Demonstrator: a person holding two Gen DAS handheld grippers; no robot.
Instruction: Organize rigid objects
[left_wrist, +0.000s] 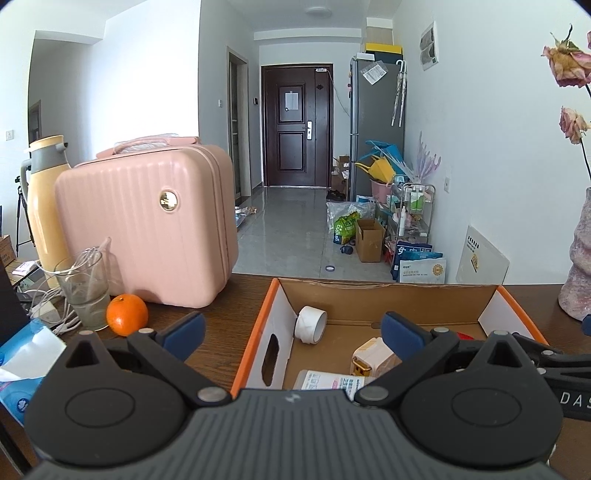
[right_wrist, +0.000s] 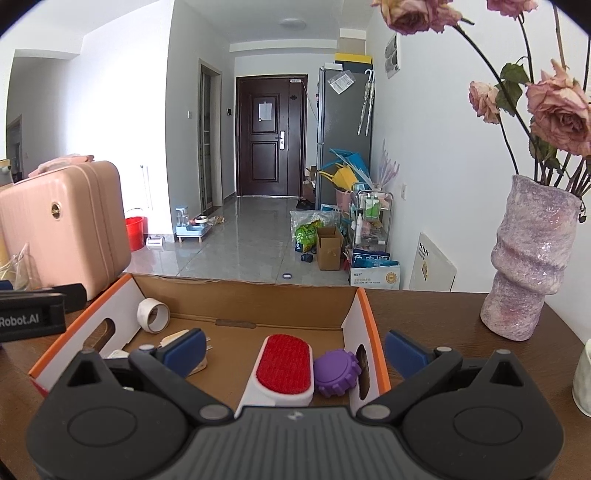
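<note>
Both the left gripper (left_wrist: 291, 330) and right gripper (right_wrist: 295, 350) hang wide open and empty over the box (right_wrist: 373, 325), where brush (right_wrist: 284, 363), ball (right_wrist: 337, 373), plug (left_wrist: 371, 360) and tape (left_wrist: 311, 324) lie gathered, probably to keep them together.

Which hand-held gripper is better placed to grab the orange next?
Left. The orange sits on the table just ahead of the open left hand-held gripper, outside the box. The right view doesn't show it.

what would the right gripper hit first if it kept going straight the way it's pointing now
Probably the red lint brush lying in the cardboard box, centred between the open right gripper fingers, with the purple ball beside it. Depth is unclear.
</note>
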